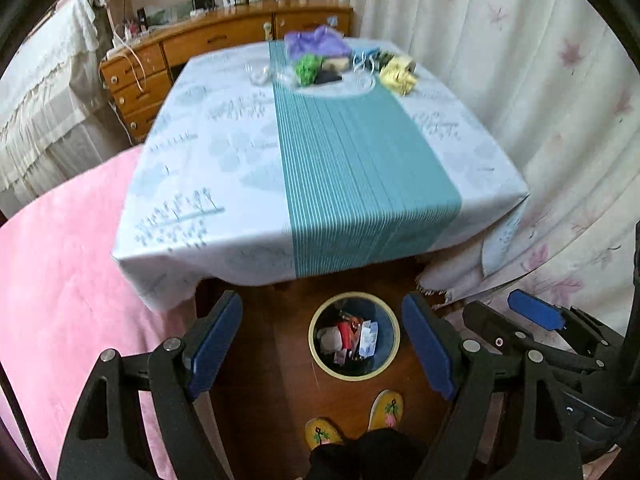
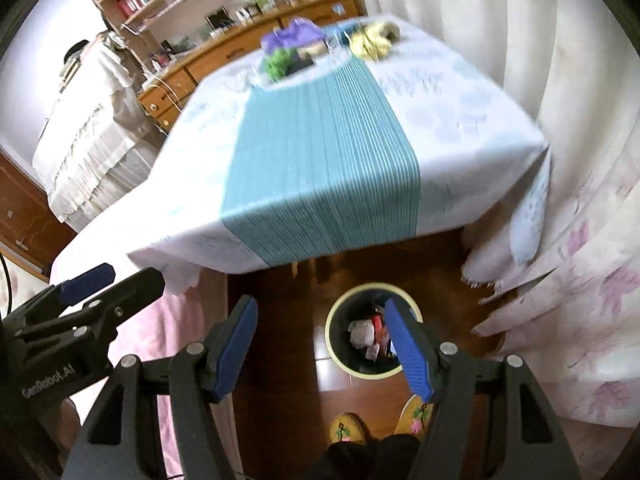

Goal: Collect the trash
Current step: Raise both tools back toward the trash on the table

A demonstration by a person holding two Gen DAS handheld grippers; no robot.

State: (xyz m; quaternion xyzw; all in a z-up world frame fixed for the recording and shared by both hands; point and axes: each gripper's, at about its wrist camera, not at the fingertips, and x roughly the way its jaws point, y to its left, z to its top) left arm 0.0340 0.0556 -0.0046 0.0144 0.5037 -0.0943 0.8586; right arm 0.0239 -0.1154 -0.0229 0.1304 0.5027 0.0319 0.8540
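Observation:
A round bin (image 1: 354, 376) with a pale yellow rim stands on the wooden floor below the table's near edge; several wrappers and crumpled paper (image 1: 352, 338) lie inside. It also shows in the right wrist view (image 2: 340, 360). My left gripper (image 1: 322, 344) is open and empty, held above the bin. My right gripper (image 2: 320, 348) is open and empty, beside the left one and above the bin's left side. Its fingers (image 1: 534, 314) show at the right of the left wrist view.
A table (image 1: 224, 152) with a white and teal striped cloth holds a pile at its far end: a purple bag (image 1: 316, 42), green (image 1: 308, 66) and yellow (image 1: 396, 74) items. A pink bed (image 1: 60, 260) lies left, curtains (image 1: 560, 100) right. My slippers (image 1: 386, 408) stand by the bin.

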